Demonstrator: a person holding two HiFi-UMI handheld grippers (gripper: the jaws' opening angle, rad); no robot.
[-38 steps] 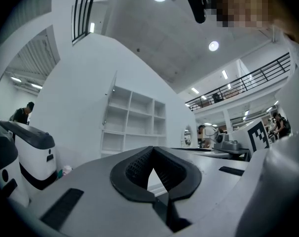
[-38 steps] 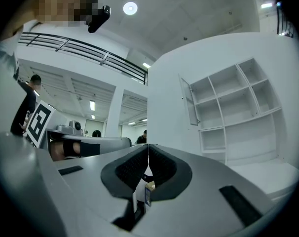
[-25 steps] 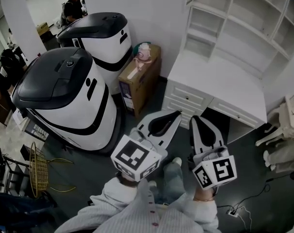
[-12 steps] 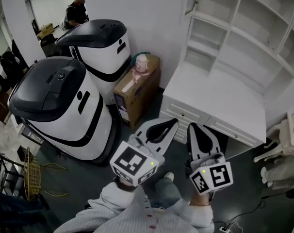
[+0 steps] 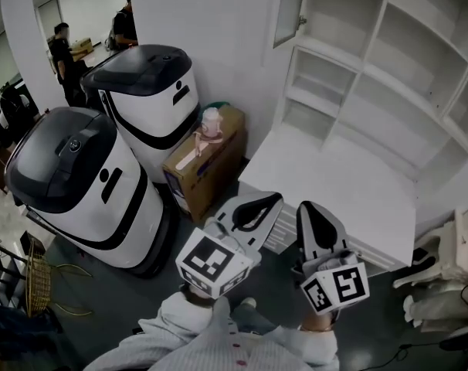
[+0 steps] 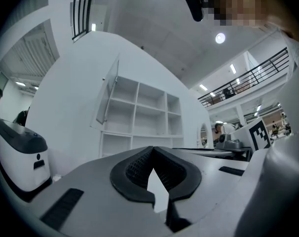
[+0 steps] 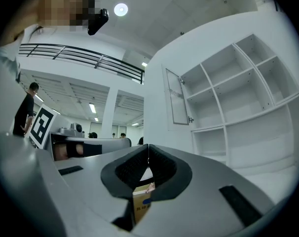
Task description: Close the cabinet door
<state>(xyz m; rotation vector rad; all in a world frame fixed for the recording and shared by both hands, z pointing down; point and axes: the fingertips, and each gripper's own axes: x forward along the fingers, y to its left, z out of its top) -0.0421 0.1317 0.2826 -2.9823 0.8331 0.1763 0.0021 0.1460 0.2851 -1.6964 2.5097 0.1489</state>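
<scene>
Reaching the cabinet door [image 5: 288, 10] is the step we judge to be in hand: nothing has touched it yet. The door hangs at the upper left corner of the shelf unit [image 5: 373, 76], swung out from the unit's front and standing wide open, with a small latch [image 7: 190, 118] on its free edge.

We hold the left gripper [image 5: 274, 197] and the right gripper [image 5: 305, 207] side by side, low and in front of the shelf unit and well apart from the door. Each gripper's own view shows the pads pressed together at the tips with nothing between them. The box seen through the right one's gap lies far behind it.

Both grippers point roughly level toward the shelf unit, marker cubes back by our chest, wrists in light sleeves. The left one angles slightly toward the right one.

Next, as we read it, a gripper has to rise to the door's height, up and to the left of where it hangs now. It must then come round to the face of the door turned away from the shelf unit. With the pads together, a flat push near the free edge should swing the door in. A push close to the hinge side would likely give little leverage.
</scene>
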